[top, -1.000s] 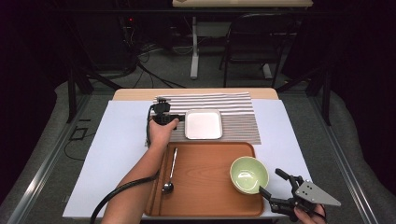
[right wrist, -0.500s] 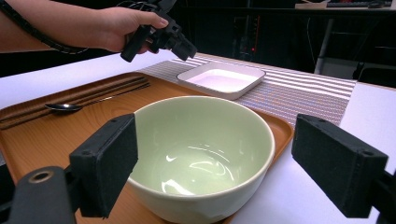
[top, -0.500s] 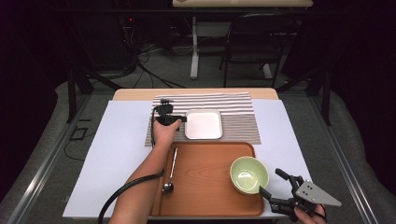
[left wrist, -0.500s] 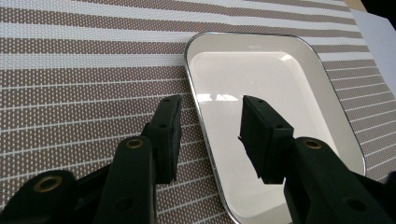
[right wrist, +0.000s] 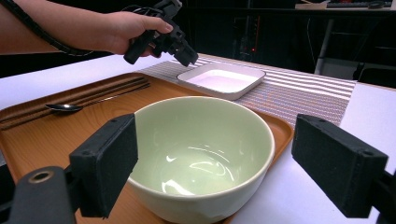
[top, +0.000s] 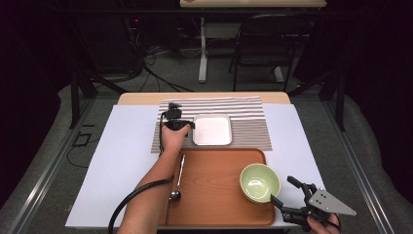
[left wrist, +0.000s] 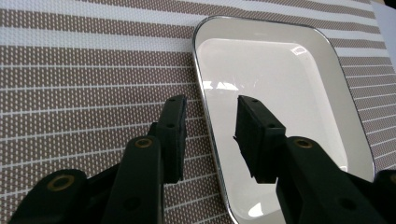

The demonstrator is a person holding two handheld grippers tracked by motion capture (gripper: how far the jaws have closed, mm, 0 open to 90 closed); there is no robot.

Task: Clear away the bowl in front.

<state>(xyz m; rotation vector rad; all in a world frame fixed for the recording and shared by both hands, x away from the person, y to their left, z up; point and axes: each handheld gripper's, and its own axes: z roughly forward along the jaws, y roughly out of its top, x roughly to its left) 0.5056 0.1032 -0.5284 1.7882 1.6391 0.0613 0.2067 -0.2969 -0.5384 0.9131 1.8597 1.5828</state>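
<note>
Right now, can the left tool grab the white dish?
Probably yes. The left tool is open and sits astride the near rim of the white dish on the striped mat, with nothing lying between them.

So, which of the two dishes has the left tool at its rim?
The white rectangular dish on the striped mat; the round green bowl sits on the wooden tray.
</note>
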